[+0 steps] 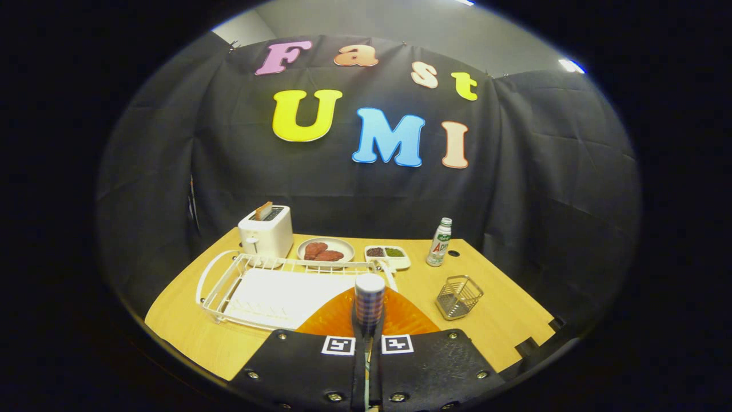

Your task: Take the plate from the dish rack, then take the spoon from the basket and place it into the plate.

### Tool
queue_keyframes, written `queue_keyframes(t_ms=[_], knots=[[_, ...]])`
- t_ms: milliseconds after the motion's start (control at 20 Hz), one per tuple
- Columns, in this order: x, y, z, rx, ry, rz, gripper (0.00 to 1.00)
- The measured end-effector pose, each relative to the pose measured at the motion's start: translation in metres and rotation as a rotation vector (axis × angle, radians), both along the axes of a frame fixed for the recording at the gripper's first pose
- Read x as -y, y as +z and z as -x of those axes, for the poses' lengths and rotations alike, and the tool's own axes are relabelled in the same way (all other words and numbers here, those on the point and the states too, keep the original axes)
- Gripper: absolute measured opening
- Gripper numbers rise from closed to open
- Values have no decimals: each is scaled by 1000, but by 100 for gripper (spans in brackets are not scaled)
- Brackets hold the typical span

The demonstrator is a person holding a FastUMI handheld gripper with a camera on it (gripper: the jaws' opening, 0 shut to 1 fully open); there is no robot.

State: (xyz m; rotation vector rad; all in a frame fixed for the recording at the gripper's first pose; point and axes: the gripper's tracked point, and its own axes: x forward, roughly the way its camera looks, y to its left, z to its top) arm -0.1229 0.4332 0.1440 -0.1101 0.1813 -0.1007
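My gripper is shut on the spoon. Its thick checked handle with a white end sticks up from between the fingers, and its bowl is hidden. An orange plate lies on the wooden table just ahead of the fingers, under the spoon. It rests against the front of the white dish rack, which holds no dishes. The wire basket stands to the right of the plate with nothing visible inside.
Beyond the rack stand a white toaster with a slice in it, a plate of red patties, a small two-part dish and a bottle. A bare stretch of table lies to the right of the basket.
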Motion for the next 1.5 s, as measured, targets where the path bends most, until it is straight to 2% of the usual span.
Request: queue_keyframes(t_ms=[400,950,1250,1350,1500], knots=[[-52,-53,14,-24,112,31,3],[-35,-109,17,-97,-17,-34,14],[-31,-107,14,-106,-38,-27,16],[-25,-102,12,-101,-62,-22,29],[-24,-97,10,-102,-66,-38,30]])
